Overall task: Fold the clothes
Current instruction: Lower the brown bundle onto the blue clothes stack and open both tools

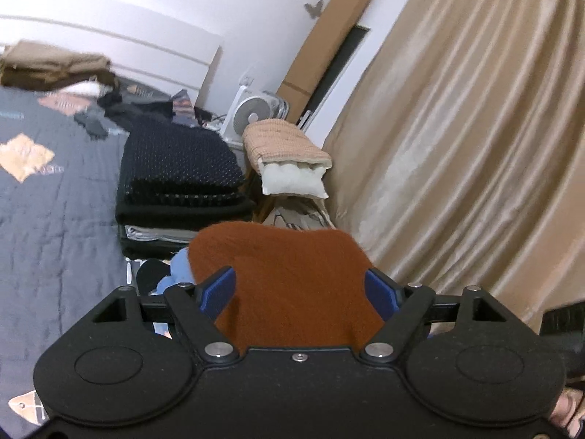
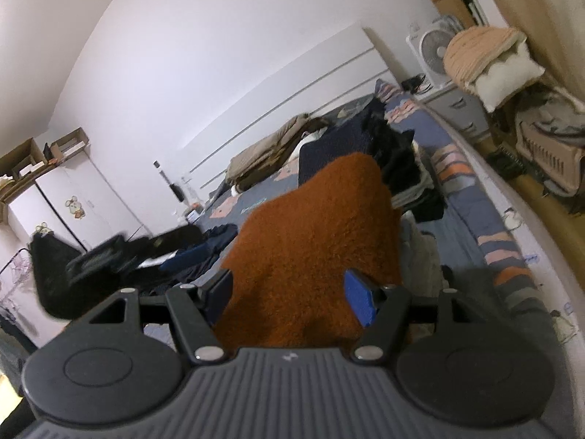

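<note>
Left wrist view: left gripper (image 1: 299, 285) spread around rust-brown garment (image 1: 289, 285), folded stack (image 1: 182, 183) behind. Right wrist view only: right gripper (image 2: 289, 292) spread likewise, wardrobe (image 2: 73, 205).

Two close wrist views; shared bed (image 1: 55, 197)

I see a bed (image 1: 55, 197) with a grey-blue patchwork quilt against a white wall (image 2: 182, 55). Beside the bed's head stands a white box fan (image 1: 252, 111); beige curtains (image 1: 475, 128) hang beyond it, and white wardrobes (image 2: 65, 201) stand across from the bed.
</note>
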A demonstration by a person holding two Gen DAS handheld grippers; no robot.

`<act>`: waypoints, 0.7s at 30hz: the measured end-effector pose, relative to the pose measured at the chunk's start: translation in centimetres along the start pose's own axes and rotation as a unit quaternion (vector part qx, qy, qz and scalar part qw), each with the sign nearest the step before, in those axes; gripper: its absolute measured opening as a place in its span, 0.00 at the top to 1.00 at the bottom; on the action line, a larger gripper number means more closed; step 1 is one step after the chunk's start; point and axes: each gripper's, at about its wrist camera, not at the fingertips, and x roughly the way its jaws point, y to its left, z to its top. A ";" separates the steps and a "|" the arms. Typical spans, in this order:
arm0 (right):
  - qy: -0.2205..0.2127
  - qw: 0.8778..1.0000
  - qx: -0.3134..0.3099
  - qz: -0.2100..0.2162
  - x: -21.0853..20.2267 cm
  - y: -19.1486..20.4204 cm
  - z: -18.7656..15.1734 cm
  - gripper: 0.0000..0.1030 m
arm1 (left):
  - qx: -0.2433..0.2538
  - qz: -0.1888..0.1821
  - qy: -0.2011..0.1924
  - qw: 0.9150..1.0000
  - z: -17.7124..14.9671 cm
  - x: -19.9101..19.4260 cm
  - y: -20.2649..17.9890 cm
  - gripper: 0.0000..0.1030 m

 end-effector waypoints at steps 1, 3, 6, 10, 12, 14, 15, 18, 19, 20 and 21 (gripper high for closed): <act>-0.004 1.000 -0.004 -0.006 -0.4 0.4 -0.1 0.32 | 0.008 0.007 -0.001 1.000 -0.3 -0.5 -0.6 0.18; -0.011 1.000 -0.015 -0.018 -1.3 1.2 -0.3 0.28 | 0.024 0.017 0.006 1.000 -1.1 -1.4 -1.7 0.16; -0.010 0.998 -0.036 -0.040 -2.4 2.5 -0.9 0.22 | 0.047 0.033 0.010 0.998 -2.4 -2.7 -3.4 0.12; -0.004 0.997 -0.047 -0.061 -3.4 3.7 -1.9 0.18 | 0.061 0.047 0.006 0.997 -3.8 -4.8 -5.1 0.00; -0.001 0.996 -0.052 -0.071 -3.9 4.3 -2.4 0.16 | 0.064 0.049 0.006 0.997 -4.5 -5.7 -5.8 0.00; 0.003 0.995 -0.057 -0.081 -4.5 4.8 -2.8 0.15 | 0.066 0.055 0.004 0.996 -5.0 -6.5 -6.4 0.00; 0.004 0.994 -0.060 -0.086 -4.7 5.1 -3.1 0.14 | 0.067 0.056 0.005 0.996 -5.2 -6.8 -6.7 0.00; 0.009 0.993 -0.067 -0.101 -5.5 6.0 -3.8 0.12 | 0.069 0.059 0.013 0.996 -5.8 -7.6 -7.3 0.00; 0.011 0.992 -0.070 -0.106 -5.8 6.3 -4.1 0.11 | 0.073 0.066 0.019 0.995 -6.0 -7.8 -7.5 0.00; 0.016 0.991 -0.071 -0.111 -5.9 6.6 -4.1 0.11 | 0.077 0.075 0.026 0.994 -6.2 -7.9 -7.7 0.00; 0.021 0.990 -0.073 -0.115 -6.0 6.8 -4.1 0.11 | 0.082 0.084 0.032 0.993 -6.3 -8.0 -7.9 0.00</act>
